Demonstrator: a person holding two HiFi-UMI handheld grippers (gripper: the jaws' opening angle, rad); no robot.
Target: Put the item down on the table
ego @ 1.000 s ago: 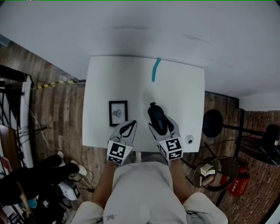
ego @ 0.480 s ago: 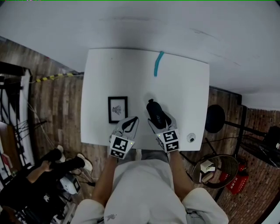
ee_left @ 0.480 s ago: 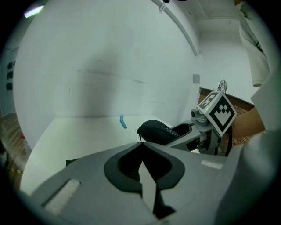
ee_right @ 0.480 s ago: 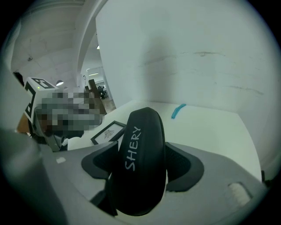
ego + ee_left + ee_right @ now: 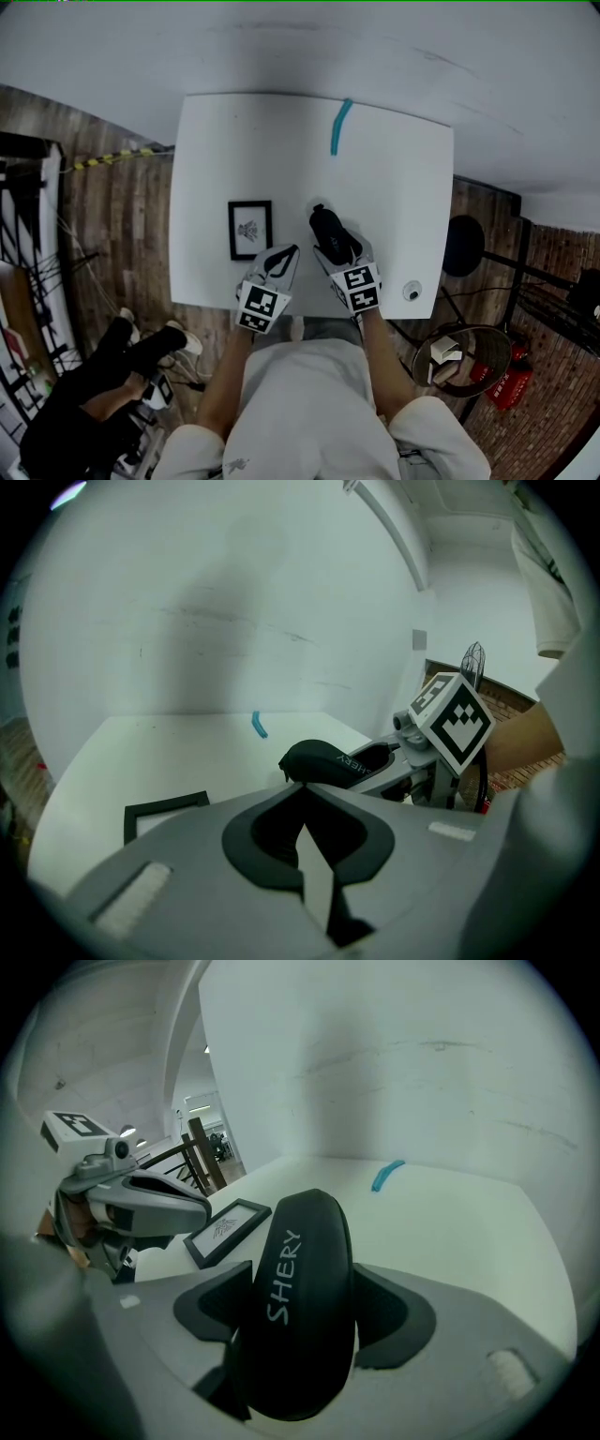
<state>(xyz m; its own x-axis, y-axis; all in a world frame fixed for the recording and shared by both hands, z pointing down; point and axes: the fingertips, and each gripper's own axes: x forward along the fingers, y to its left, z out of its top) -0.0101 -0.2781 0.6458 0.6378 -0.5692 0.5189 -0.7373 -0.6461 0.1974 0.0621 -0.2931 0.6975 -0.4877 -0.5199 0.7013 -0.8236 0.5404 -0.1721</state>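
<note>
My right gripper [image 5: 342, 251] is shut on a black oval case [image 5: 328, 231] marked SHERY, holding it over the front part of the white table [image 5: 394, 187]. In the right gripper view the case [image 5: 300, 1297] fills the gap between both pads and points toward the wall. Whether it touches the table I cannot tell. My left gripper [image 5: 289, 251] hovers just to its left, jaws shut with nothing in them; its tips [image 5: 302, 785] meet. From the left gripper view the case [image 5: 314, 757] shows ahead on the right.
A black picture frame [image 5: 249, 229] lies flat left of the grippers. A teal strip [image 5: 339, 127] lies near the table's far edge. A small round object [image 5: 411, 292] sits at the front right corner. A stool [image 5: 461, 247] and wire basket [image 5: 455, 361] stand right.
Both grippers have moved a little forward over the table, the right one carrying the case. A person on the floor at the lower left has shifted.
</note>
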